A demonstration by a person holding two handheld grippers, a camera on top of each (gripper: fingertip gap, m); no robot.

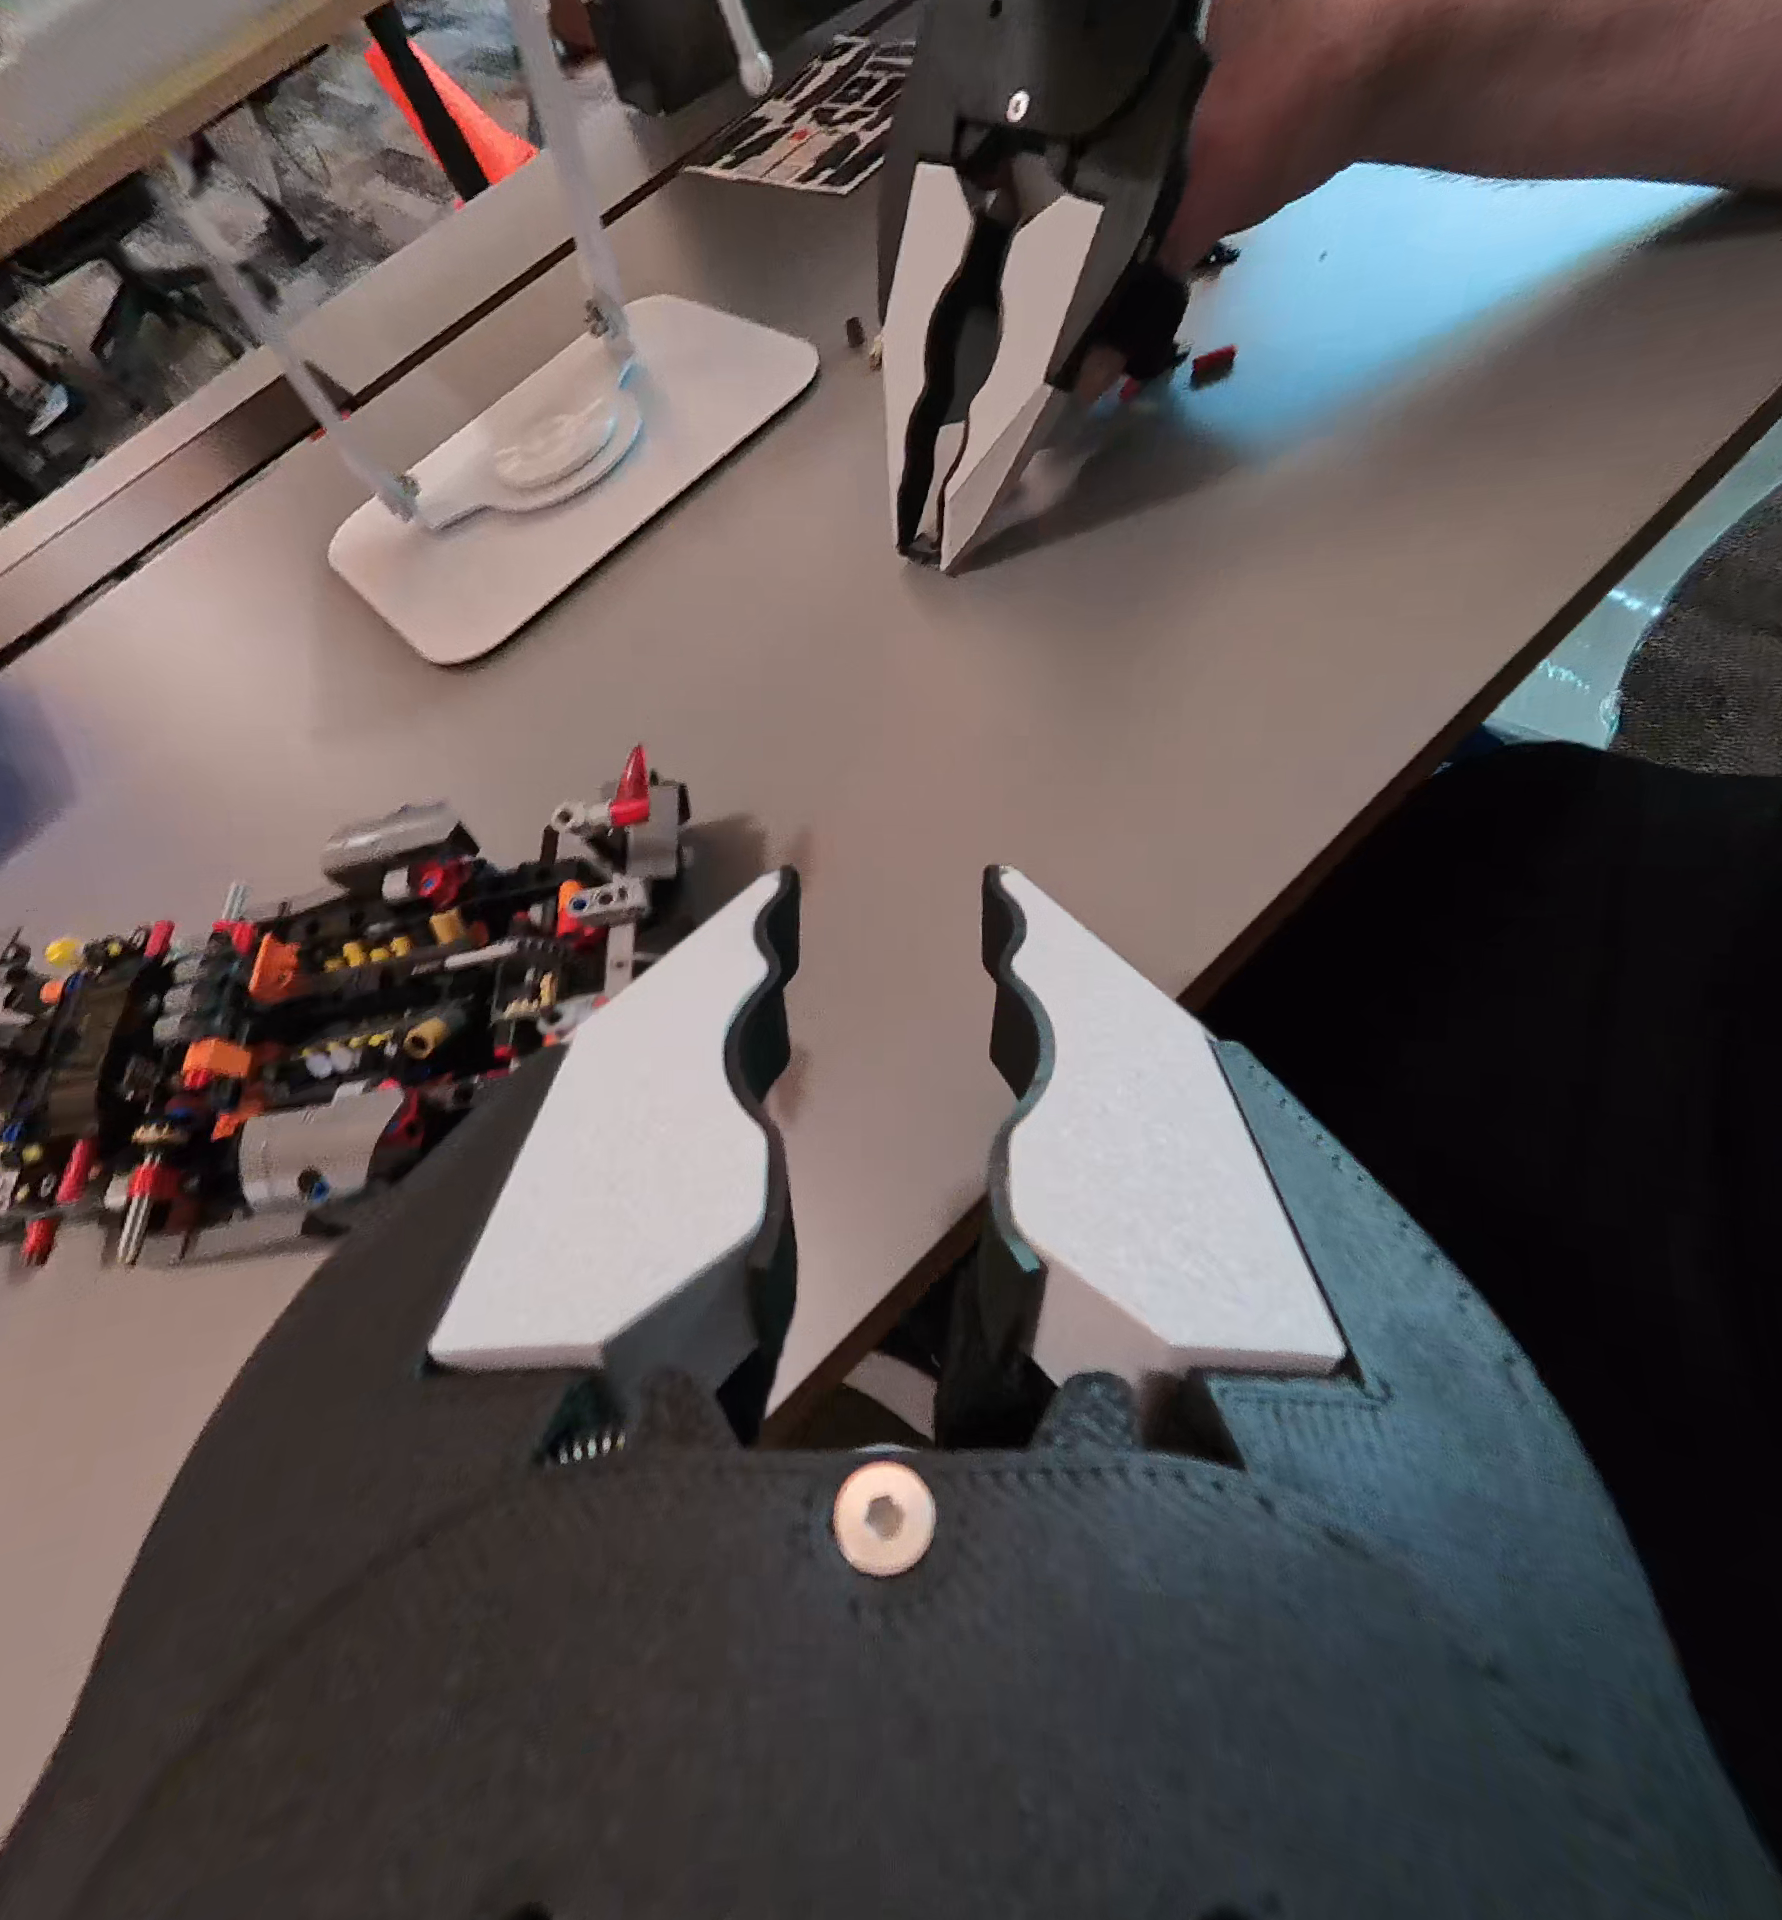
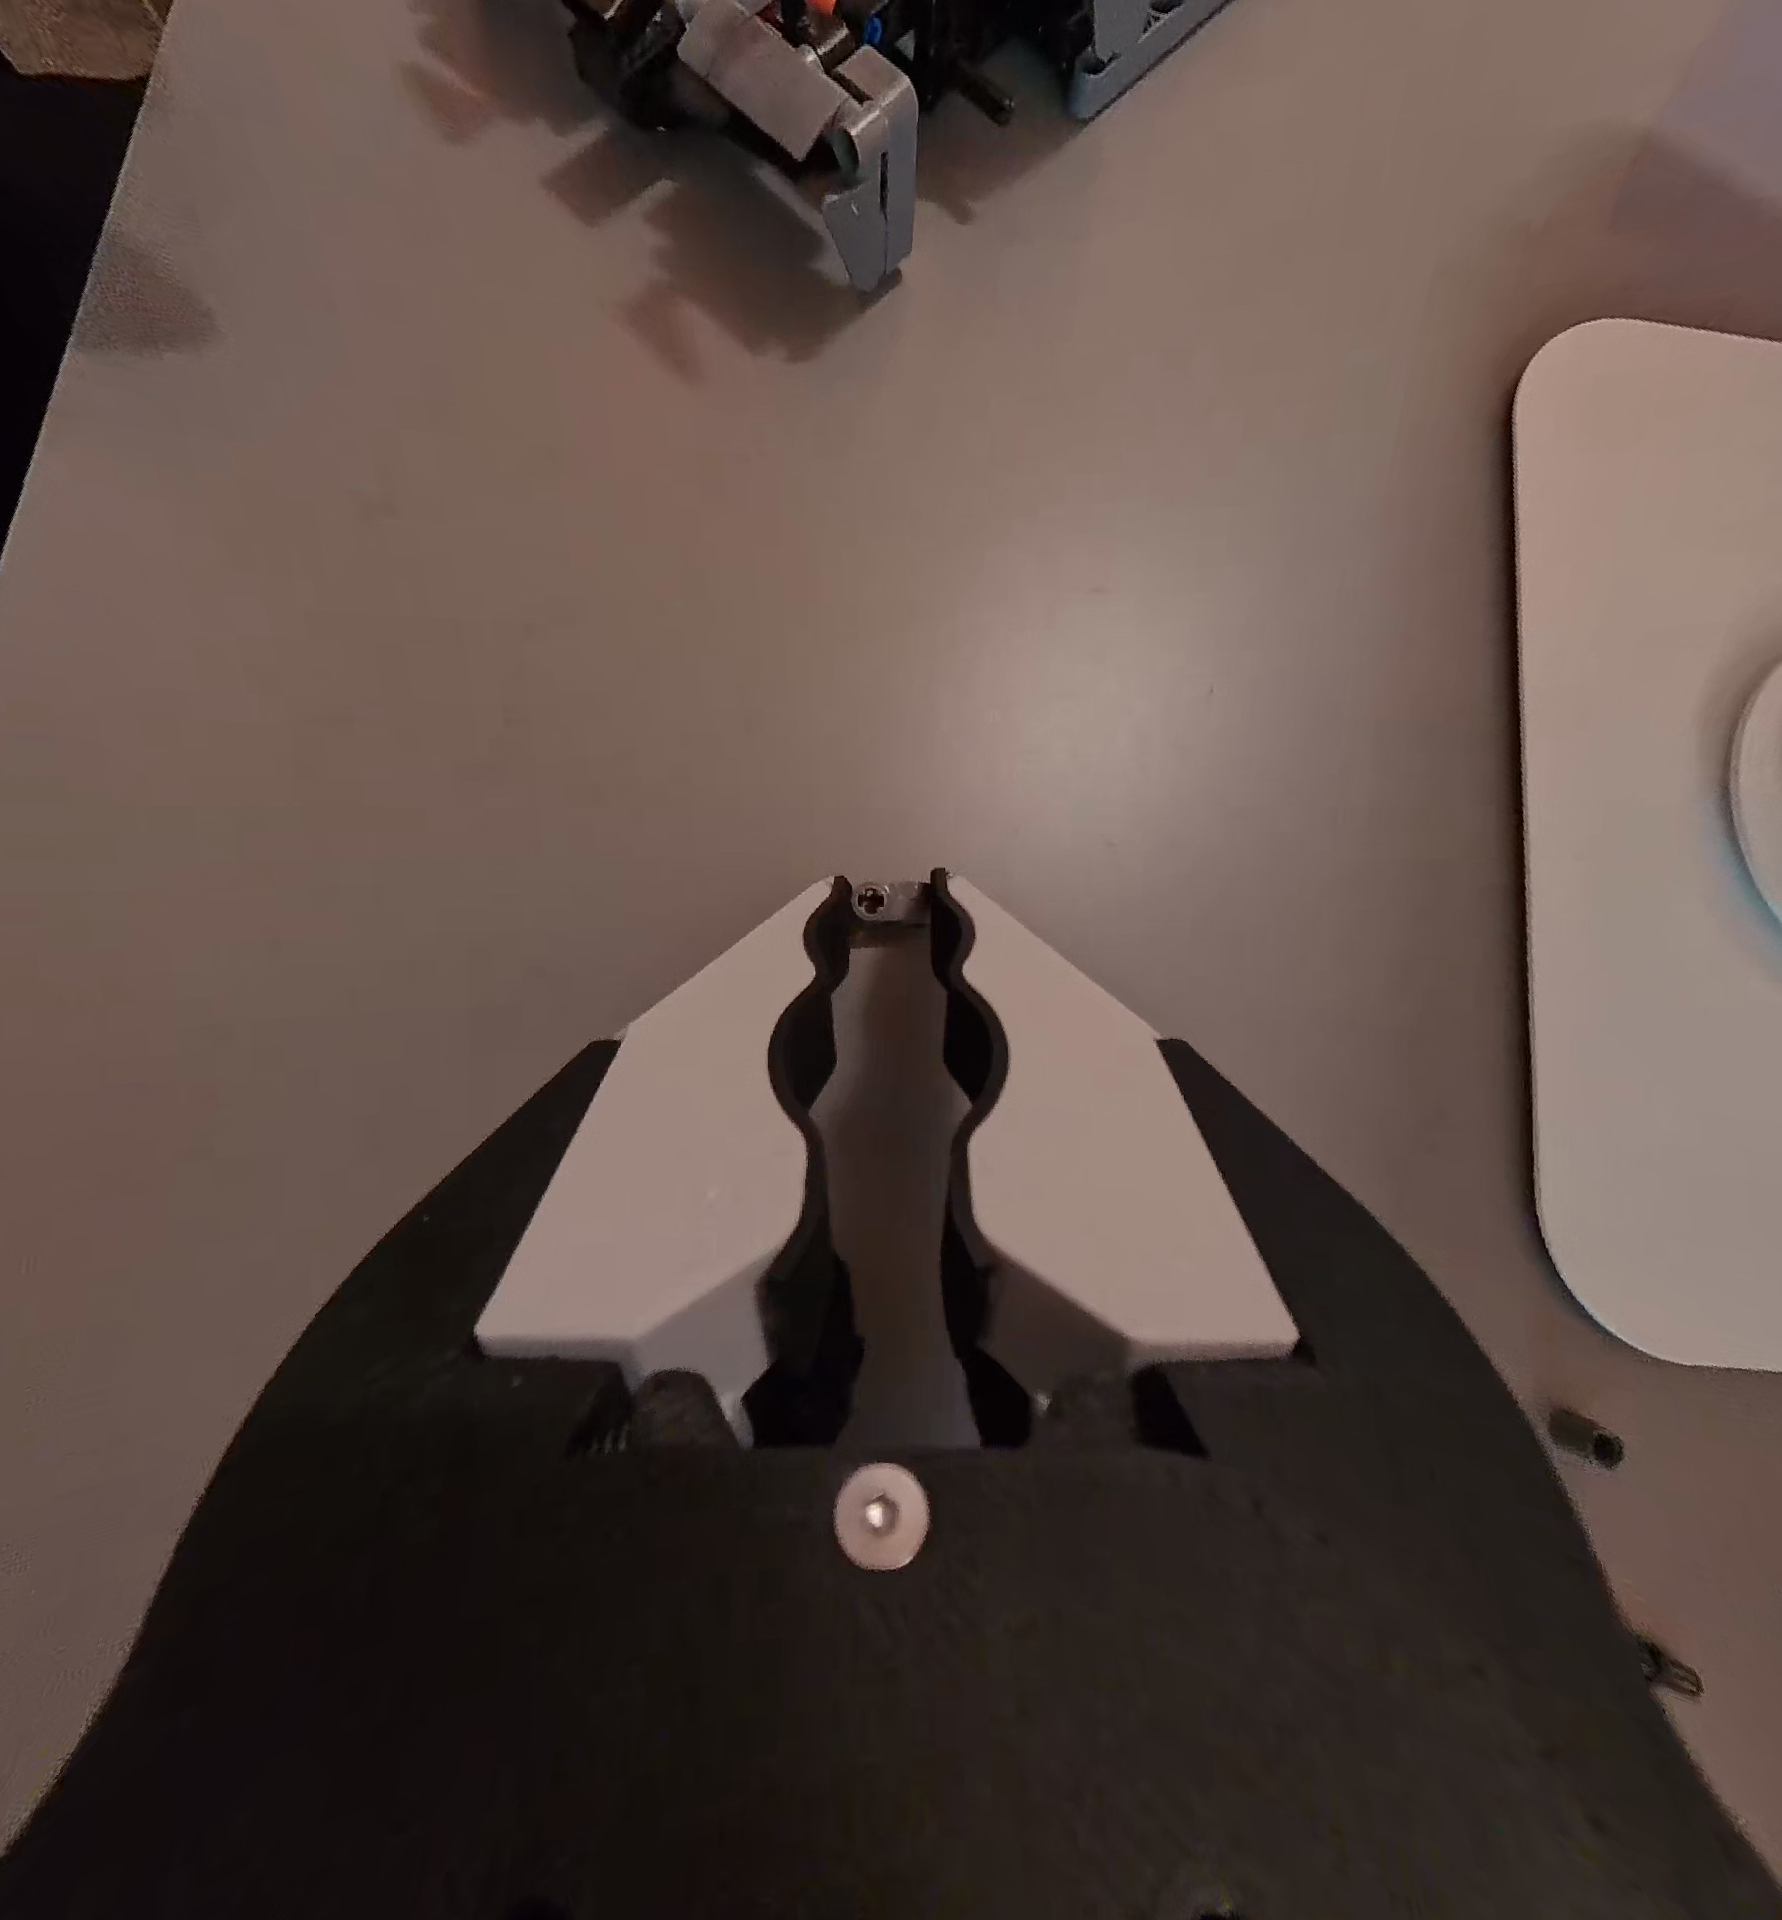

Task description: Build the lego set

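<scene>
right now my right gripper (image 2: 892, 891) is pinched on a small grey lego piece (image 2: 879, 900), tips down near the grey table (image 2: 554, 644). my left gripper (image 1: 889, 894) hangs spread and empty at the table's near edge, with the half-built lego car (image 1: 274, 1018) just beside it, near a white stand base (image 1: 596, 468).

lego model (image 1: 274, 1039) on table (image 1: 970, 727), stand base (image 1: 596, 468) behind it, loose pieces (image 1: 1211, 361) far right
</scene>
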